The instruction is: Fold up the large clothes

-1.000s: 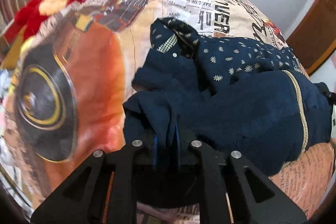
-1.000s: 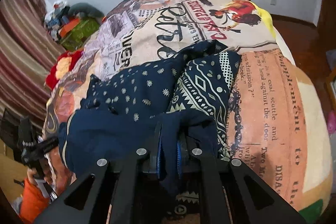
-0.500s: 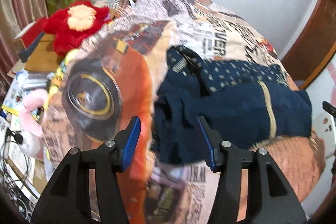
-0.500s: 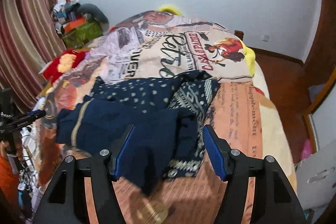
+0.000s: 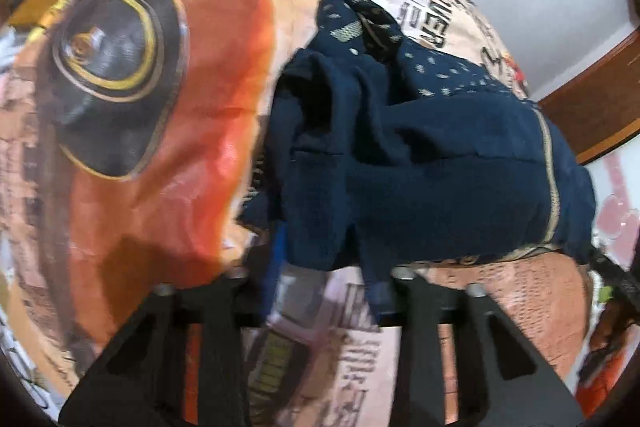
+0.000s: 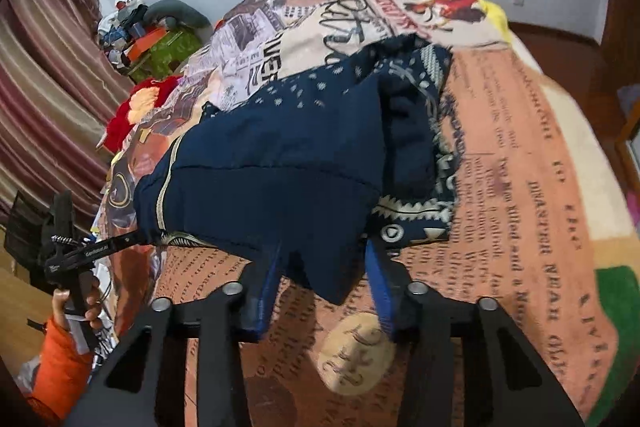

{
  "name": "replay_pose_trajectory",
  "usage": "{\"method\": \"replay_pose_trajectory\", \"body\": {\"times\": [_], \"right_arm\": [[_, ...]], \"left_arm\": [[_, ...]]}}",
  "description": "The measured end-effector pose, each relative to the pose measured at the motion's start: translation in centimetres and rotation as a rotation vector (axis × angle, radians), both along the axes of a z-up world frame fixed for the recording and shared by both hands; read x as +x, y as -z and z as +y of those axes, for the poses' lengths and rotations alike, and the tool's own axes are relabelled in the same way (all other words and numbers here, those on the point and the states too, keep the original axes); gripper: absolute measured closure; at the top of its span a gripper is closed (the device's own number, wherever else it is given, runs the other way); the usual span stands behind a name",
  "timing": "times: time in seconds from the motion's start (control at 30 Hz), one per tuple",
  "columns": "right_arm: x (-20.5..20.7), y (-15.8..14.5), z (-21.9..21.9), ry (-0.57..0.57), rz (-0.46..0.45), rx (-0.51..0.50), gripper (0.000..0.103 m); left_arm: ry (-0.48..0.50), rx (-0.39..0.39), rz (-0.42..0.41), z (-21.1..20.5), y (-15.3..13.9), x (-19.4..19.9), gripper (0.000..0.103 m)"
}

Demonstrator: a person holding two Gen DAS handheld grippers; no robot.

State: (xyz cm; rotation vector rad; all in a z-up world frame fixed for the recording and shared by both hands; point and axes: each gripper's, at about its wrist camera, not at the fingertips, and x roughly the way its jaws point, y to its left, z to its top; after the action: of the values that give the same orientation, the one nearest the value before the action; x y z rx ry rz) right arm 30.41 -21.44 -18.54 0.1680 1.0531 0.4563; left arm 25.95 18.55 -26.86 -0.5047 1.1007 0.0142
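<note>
Both grippers are matt black, built from flat triangular arms with cut-out windows and round silver screw heads along the top edge. The right gripper (image 6: 324, 287) has blue pads on the inner faces of its fingers (image 6: 378, 291); the left gripper (image 5: 324, 279) seems to have the same blue lining, though blur hides much of it. In the right wrist view the left hand (image 6: 82, 301) shows an orange sleeve (image 6: 60, 363).

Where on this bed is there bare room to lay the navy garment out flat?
Free: the printed bedspread right of the navy patterned garment, out to the bed's edge, and the orange patch left of it. Crowded: the far corner, with the red plush toy and green box.
</note>
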Motion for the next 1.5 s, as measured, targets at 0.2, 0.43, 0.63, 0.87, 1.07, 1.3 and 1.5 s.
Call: {"method": "replay_pose_trajectory", "body": {"times": [0.2,0.43,0.63,0.87,1.07,1.3,1.5], "right_arm": [[-0.1,-0.7,1.8,-0.045,-0.074,-0.032,0.094],[1.4,-5.2,2.5,-0.094,-0.227,-0.045,0.098],[4.5,-7.5,2.3,-0.07,-0.303,-0.032,0.099],[9.2,-8.9,2.2,-0.007,-0.363,-0.053,0.099],[14.6,-6.9,1.5,0.061,-0.329,-0.093,0.099],[20.5,-0.9,1.3,0.097,-0.195,-0.112,0.1],[22.6,2.2,1.6,0.064,-0.131,-0.142,0.099]], "left_arm": [[0.064,0.116,-0.064,-1.5,-2.4,0.0,0.095],[0.079,0.171,-0.224,-1.6,-9.1,1.0,0.098],[0.1,0.221,-0.286,-2.5,-12.3,4.5,0.1],[0.053,0.29,-0.37,-2.9,-14.9,9.4,0.1],[-0.037,0.329,-0.329,-1.2,-13.1,15.4,0.1],[-0.086,0.277,-0.134,1.4,-4.6,21.5,0.1],[-0.008,0.319,-0.057,0.5,-0.5,22.5,0.1]]}}
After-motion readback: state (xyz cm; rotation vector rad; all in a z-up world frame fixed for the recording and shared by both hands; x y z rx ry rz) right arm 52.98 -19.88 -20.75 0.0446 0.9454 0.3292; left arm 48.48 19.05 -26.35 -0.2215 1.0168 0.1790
